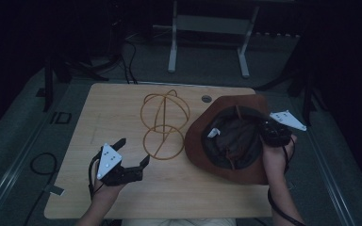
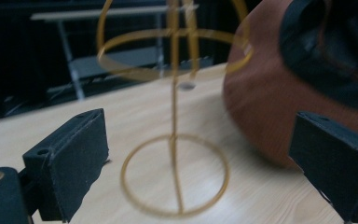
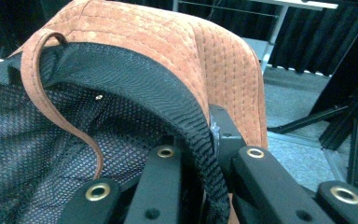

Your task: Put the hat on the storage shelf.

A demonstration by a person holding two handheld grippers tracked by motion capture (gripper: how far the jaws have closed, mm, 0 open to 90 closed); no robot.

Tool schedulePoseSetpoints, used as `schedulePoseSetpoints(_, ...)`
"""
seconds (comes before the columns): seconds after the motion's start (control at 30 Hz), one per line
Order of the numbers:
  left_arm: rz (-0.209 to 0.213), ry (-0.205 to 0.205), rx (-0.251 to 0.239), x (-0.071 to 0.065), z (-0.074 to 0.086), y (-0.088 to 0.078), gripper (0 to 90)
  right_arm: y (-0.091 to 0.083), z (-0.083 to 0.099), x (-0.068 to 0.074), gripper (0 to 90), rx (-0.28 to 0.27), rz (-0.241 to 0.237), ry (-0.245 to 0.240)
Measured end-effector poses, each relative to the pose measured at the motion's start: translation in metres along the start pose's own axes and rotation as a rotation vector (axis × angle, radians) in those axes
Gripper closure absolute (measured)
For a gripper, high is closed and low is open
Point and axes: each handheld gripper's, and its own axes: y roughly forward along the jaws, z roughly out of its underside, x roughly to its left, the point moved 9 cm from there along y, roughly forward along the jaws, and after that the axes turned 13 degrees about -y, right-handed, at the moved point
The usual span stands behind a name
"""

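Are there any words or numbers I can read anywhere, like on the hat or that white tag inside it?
No readable text anywhere.
White tag inside the brown hat: too small and blurred to read.
Grey plates on the left claw and right claw: no writing visible.
Wire hat stand: no label.

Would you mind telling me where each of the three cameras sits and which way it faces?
High view: above the person's side, looking forward and down on the table; both forearms, left gripper and right gripper show.
Left gripper view: on the left gripper, looking between its open jaws at the wire hat stand.
Right gripper view: on the right gripper, its jaws shut on the brown hat at its rim.
Shared: the hat appears in all three; the stand in the high and left gripper views.
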Motion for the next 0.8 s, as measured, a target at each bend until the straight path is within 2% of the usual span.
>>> schedulePoseSetpoints(0.07, 0.023, -0.009, -0.002, -0.006, -0.011, 0.004, 5.8, -0.005, -0.001, 0.0, 84.1, -0.005, -0.008, 0.002)
schedulePoseSetpoints(0.17, 0.04, 0.026, 0.006, -0.017, -0.027, 0.013, 5.8, -0.01, -0.001, -0.002, 84.0, -0.006, -0.007, 0.003)
schedulePoseSetpoints(0.2, 0.04, 0.026, 0.006, -0.017, -0.027, 0.013, 5.8, -0.01, -0.001, -0.002, 84.0, -0.006, -0.007, 0.003)
schedulePoseSetpoints(0.27, 0.07, 0.059, 0.016, -0.034, -0.041, 0.025, 5.8, -0.013, -0.002, -0.003, 84.0, -0.012, -0.005, 0.001)
schedulePoseSetpoints(0.37, 0.098, 0.086, 0.021, -0.052, -0.05, 0.04, 5.8, -0.017, -0.003, -0.003, 84.0, -0.023, -0.004, 0.008)
schedulePoseSetpoints(0.43, 0.109, 0.096, 0.023, -0.063, -0.054, 0.051, 5.8, -0.019, -0.004, -0.003, 84.0, -0.025, -0.001, 0.004)
schedulePoseSetpoints(0.53, 0.138, 0.089, 0.033, -0.077, -0.056, 0.068, 5.8, -0.022, -0.005, -0.005, 84.0, -0.031, -0.003, 0.005)
schedulePoseSetpoints(0.67, 0.165, 0.112, 0.05, -0.097, -0.056, 0.089, 5.8, -0.027, -0.007, -0.006, 84.0, -0.035, -0.003, -0.005)
schedulePoseSetpoints(0.7, 0.165, 0.112, 0.05, -0.097, -0.056, 0.089, 5.8, -0.027, -0.007, -0.006, 84.0, -0.035, -0.003, -0.005)
schedulePoseSetpoints(0.8, 0.191, 0.123, 0.081, -0.116, -0.053, 0.113, 5.8, -0.033, -0.008, -0.006, 84.0, -0.045, -0.008, -0.006)
